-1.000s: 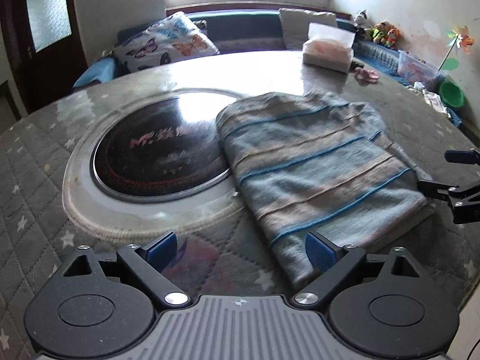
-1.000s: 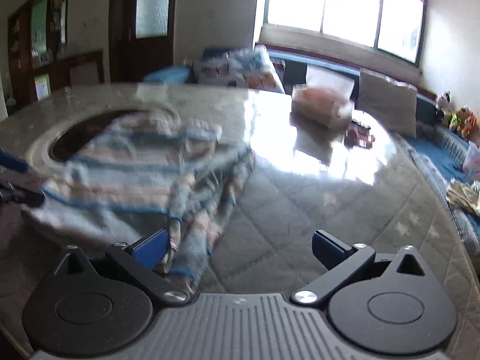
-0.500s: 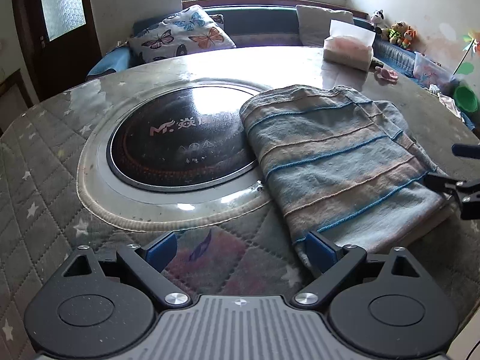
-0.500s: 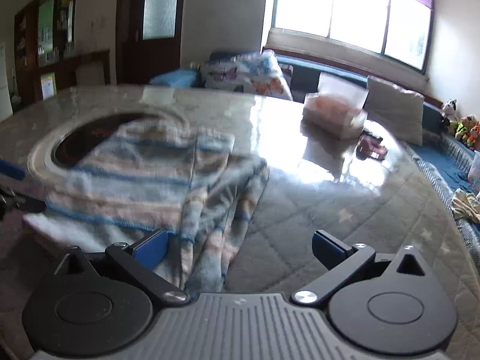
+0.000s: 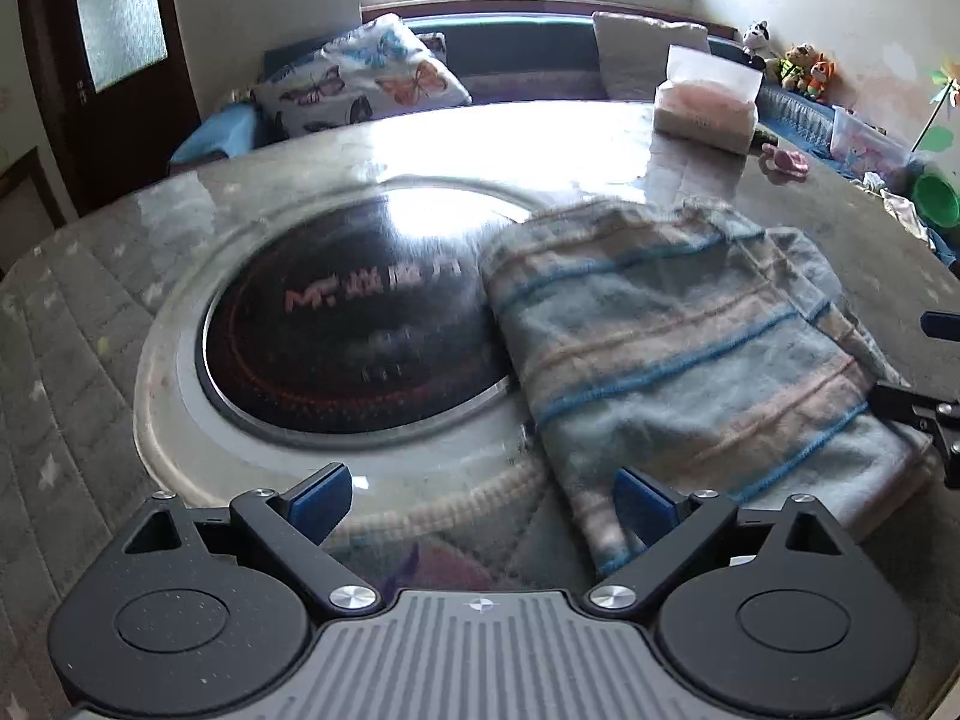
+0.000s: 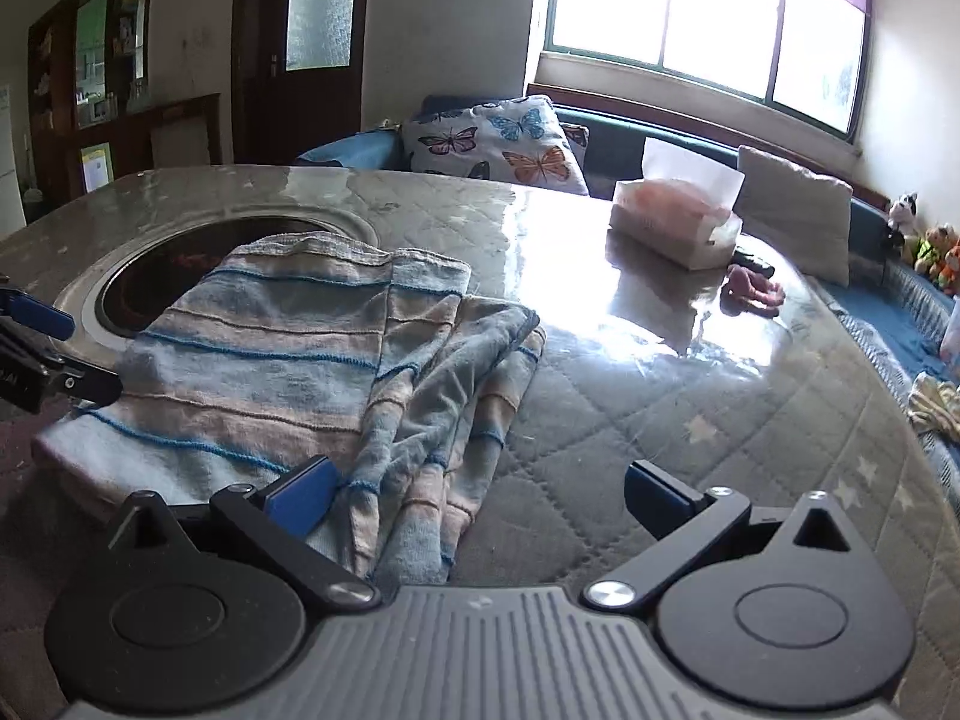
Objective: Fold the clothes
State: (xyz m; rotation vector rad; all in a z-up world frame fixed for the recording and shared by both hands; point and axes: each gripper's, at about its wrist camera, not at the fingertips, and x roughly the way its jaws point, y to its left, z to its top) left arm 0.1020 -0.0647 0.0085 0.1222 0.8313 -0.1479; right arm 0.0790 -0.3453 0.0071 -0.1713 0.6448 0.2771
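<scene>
The left gripper (image 5: 483, 504) hovers with its blue-padded fingers spread wide, the folded blue-and-beige striped knit garment (image 5: 678, 354) lying just ahead, its near corner beside the right-hand pad. The right gripper (image 6: 477, 495) is likewise spread and empty, its left pad over the garment's rumpled edge; contact cannot be judged. The garment rests on the round quilted table under a glossy clear cover (image 6: 690, 408), overlapping the dark circular inset hob (image 5: 348, 330). The left view is blurred.

The right gripper (image 6: 477, 495), jaws wide apart, hangs over the near edge of the table (image 6: 690, 408), its left pad just over the folded striped garment (image 6: 288, 360).
</scene>
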